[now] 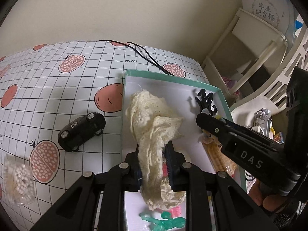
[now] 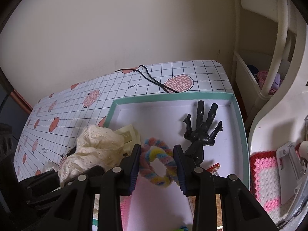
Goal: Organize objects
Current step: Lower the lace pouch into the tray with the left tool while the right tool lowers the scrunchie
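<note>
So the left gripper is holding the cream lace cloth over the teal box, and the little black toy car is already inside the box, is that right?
Not quite. The small black toy car is not in the box; the left wrist view shows it on the grid-patterned tablecloth, to the left of the teal-rimmed cardboard box. The rest holds: the left gripper has its jaws shut on the cream lace cloth over the box.

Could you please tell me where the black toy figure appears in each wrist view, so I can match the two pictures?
Left wrist view: the black toy figure lies right of centre, in the box's far right corner, partly behind the right gripper.
Right wrist view: right of centre, beyond the right fingertip.
Shared landmark: the teal-rimmed box.
</note>
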The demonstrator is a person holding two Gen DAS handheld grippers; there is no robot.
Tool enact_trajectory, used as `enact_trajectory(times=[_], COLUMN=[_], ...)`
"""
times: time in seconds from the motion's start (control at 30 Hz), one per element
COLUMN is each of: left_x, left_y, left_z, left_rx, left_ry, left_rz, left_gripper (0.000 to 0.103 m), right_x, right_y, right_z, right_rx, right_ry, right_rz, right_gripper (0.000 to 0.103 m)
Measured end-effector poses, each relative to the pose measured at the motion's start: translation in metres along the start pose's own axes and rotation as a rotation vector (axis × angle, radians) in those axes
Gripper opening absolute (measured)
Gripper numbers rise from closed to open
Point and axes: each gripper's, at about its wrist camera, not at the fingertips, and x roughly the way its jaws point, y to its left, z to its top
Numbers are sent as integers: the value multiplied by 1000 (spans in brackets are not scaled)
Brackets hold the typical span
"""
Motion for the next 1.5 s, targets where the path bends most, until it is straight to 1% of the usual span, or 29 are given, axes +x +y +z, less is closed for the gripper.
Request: enact_trajectory(times=[0.07,0.23,0.33,0.4,0.47,0.53,0.6,0.73,0.87,1.5], left_x=[1,6,6,5,4,3,2,-1,-2,-22], left_y=[0,2,5,5,4,3,1,-1,1,21], left_z=[1,0,0,0,1,2,2,4,5,17], left_rx=[3,3,-1,-3,-4,2,10,21,16,-32], left_ry=[9,34,44,44,42,44,43,41,46,23], left_rz=[1,16,7,6,1,-3,-3,-2,-6,-21], left_gripper=[22,26,32,40,43,46,50,53,61,63], right_x=[1,3,3,3,3,2,2,0,-3,-7], right_y=[0,1,0,-1,-2,-3,-4,-4,-6,-10], right_z=[0,0,0,1,1,2,2,4,6,10], right_rx=[1,-7,-7,-5,-1,0,1,0,8,16], right_ry=[3,12,14,12,10,9,8,5,-1,-7], right_rz=[-2,-15,-19,-19,-17,-20,-17,-12,-8,-17], right_gripper=[39,39,40,47,51,51,51,51,51,51])
